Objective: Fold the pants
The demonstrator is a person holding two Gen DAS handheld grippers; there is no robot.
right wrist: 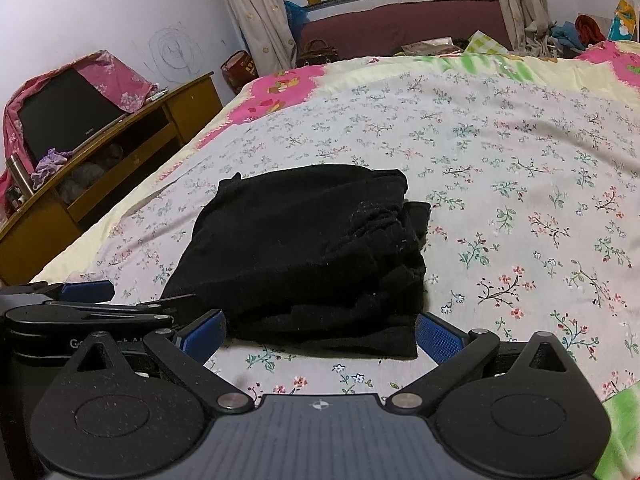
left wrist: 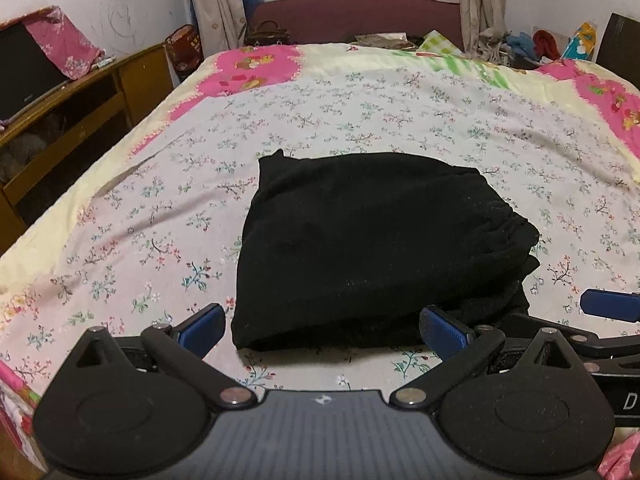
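Your black pants [left wrist: 360, 248] lie folded into a compact, roughly square bundle on the flowered bedsheet [left wrist: 440, 120], near the front edge of the bed and just ahead of both claws. Your left claw [left wrist: 322, 326] is spread wide with nothing between its blue pads, its span facing the bundle's near edge. Your right claw [right wrist: 320, 334] is likewise wide open and empty, level with the bundle's near right corner. The folding looks essentially finished; judging by the uneven layers bunched along the right side, your next move would be either to tidy that edge or simply back away. The bundle's dark cloth hides its seams and how many layers it has, and its underside is out of view. A wooden cabinet [right wrist: 120, 152] stands left of the bed.
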